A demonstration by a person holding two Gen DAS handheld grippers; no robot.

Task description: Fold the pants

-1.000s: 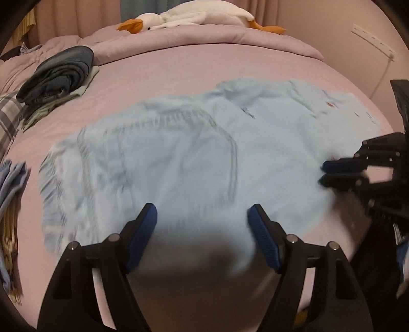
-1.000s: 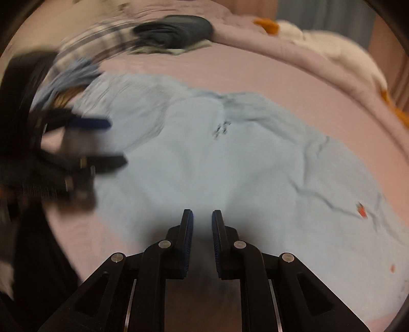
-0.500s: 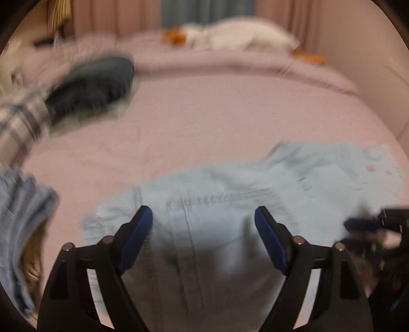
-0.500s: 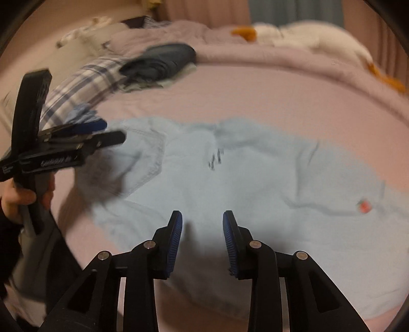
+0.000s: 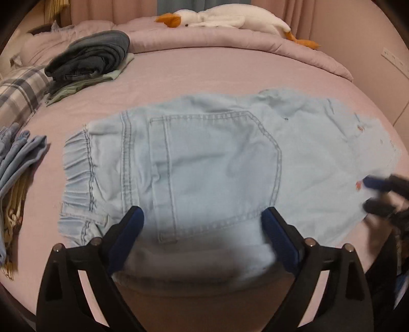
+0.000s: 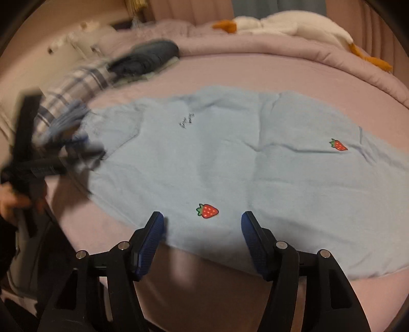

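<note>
Light blue denim pants (image 5: 204,163) lie flat across the pink bed, elastic waistband to the left and a back pocket facing up. In the right wrist view the pants (image 6: 230,158) show red strawberry patches. My left gripper (image 5: 202,229) is open and empty, its jaws wide apart over the near edge by the pocket. My right gripper (image 6: 203,229) is open and empty over the near edge by a strawberry patch. The right gripper also shows blurred in the left wrist view (image 5: 378,194), and the left gripper shows blurred in the right wrist view (image 6: 76,153).
A stack of folded dark clothes (image 5: 89,56) sits at the back left beside a plaid pillow (image 5: 18,94). Folded blue garments (image 5: 18,153) lie at the left edge. A white goose plush (image 5: 230,20) lies along the rolled duvet (image 5: 255,40) at the back.
The right gripper's jaws have opened from nearly shut to wide apart. Both grippers have shifted along the near edge of the pants. The left gripper has stayed open.
</note>
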